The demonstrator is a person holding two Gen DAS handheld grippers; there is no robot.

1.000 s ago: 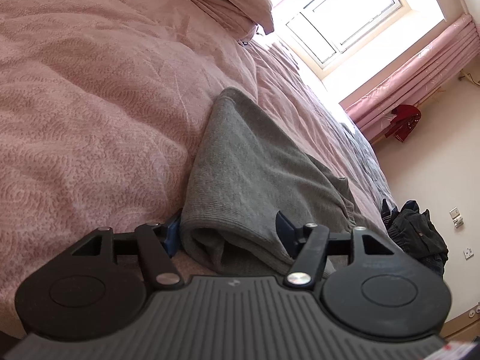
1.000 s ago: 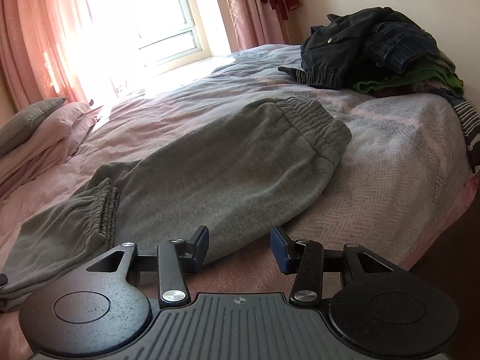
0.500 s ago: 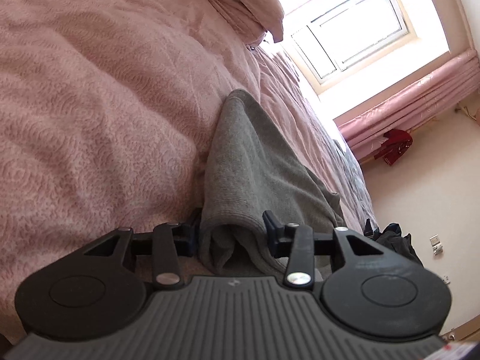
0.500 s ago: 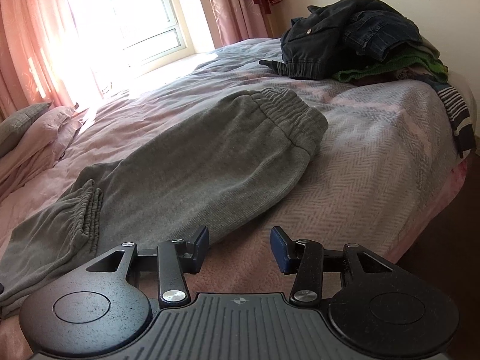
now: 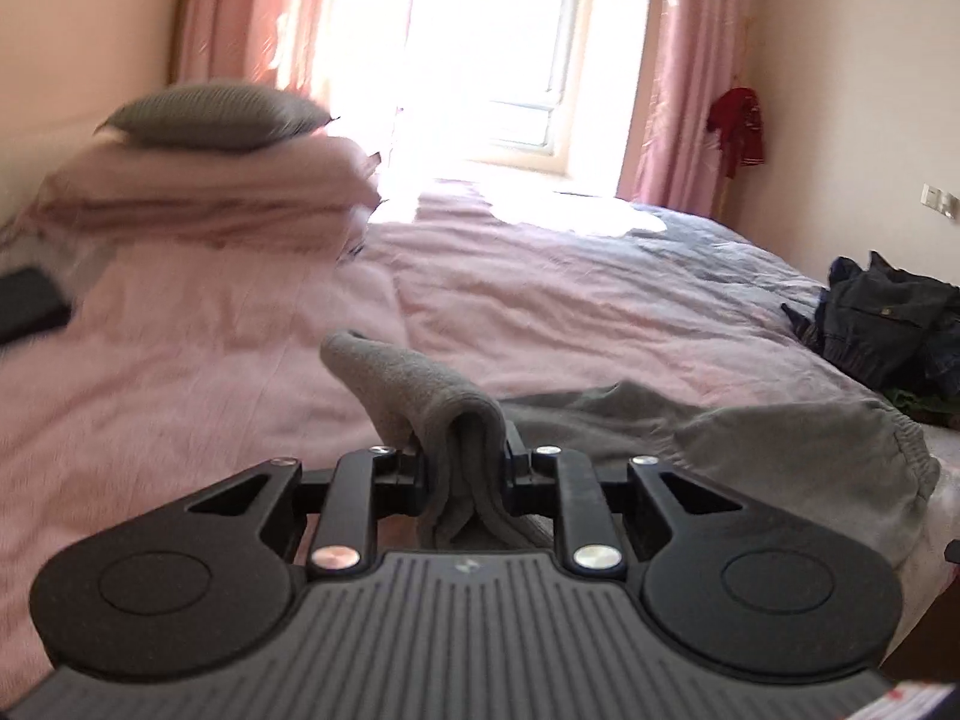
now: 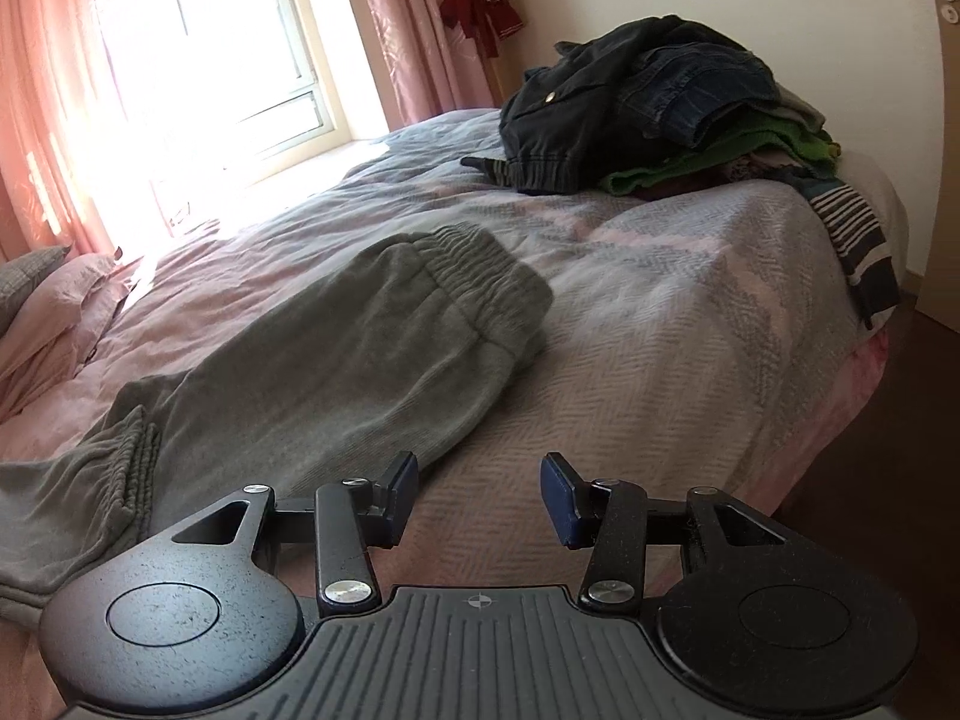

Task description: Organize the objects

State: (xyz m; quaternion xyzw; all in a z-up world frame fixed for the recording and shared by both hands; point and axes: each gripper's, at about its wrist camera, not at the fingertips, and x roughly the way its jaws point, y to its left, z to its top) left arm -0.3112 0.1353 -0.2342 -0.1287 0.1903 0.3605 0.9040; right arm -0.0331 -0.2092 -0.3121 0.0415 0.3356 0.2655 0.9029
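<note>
Grey sweatpants point(image 6: 336, 360) lie stretched across the bed, waistband toward the foot end. In the left wrist view my left gripper point(image 5: 465, 462) has its jaws closing on a bunched leg end of the sweatpants point(image 5: 432, 402), lifted off the pink duvet; the cloth fills the gap between the pads and hangs below them. The rest of the sweatpants point(image 5: 750, 432) trails right. My right gripper point(image 6: 477, 486) stands open above the blanket just right of the pants' lower edge, with nothing between its fingers.
A pile of dark and green clothes point(image 6: 660, 114) sits at the bed's far corner. Pillows point(image 5: 210, 168) are stacked at the head end. A bright window point(image 5: 510, 48) with pink curtains lies beyond. The bed edge point(image 6: 840, 372) drops to a dark floor.
My left gripper closed on the sweatpants' leg end, then rose and rolled upright, lifting the cloth. The right gripper drifted slightly right along the bed, still open.
</note>
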